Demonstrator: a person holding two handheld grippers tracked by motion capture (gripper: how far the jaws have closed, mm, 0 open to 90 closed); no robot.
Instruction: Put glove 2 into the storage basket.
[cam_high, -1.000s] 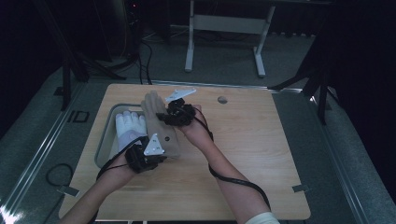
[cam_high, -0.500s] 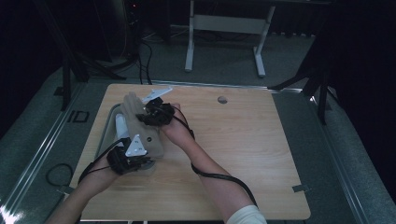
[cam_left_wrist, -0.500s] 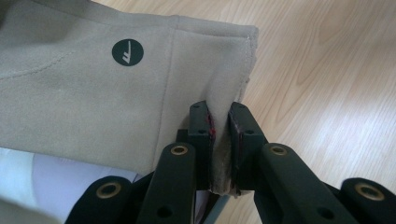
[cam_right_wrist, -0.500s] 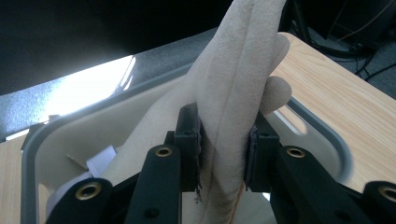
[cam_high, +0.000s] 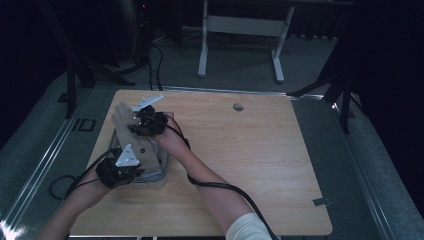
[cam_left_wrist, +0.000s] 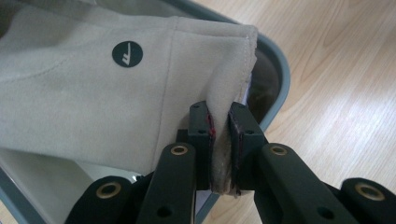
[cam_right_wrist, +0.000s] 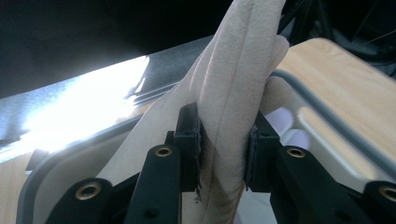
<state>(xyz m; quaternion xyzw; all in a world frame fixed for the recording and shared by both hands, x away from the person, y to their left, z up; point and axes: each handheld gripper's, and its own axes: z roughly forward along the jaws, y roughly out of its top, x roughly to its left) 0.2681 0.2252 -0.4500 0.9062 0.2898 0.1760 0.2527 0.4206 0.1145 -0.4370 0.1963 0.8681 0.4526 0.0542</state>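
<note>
We hold the soft, limp beige glove (cam_left_wrist: 93, 93) over the grey tray (cam_left_wrist: 275, 79), left gripper (cam_left_wrist: 220, 135) clamped on its cuff hem, right gripper (cam_right_wrist: 223, 140) pinching what seems its fingers.

A small round grey cap (cam_high: 238, 106) sits in the wooden desk (cam_high: 260, 165) near its far edge. A short strip of tape (cam_high: 320, 202) lies by the right edge. Beyond the far edge stands a white frame (cam_high: 240, 25), with black cables (cam_high: 150, 60) past the far left corner.
</note>
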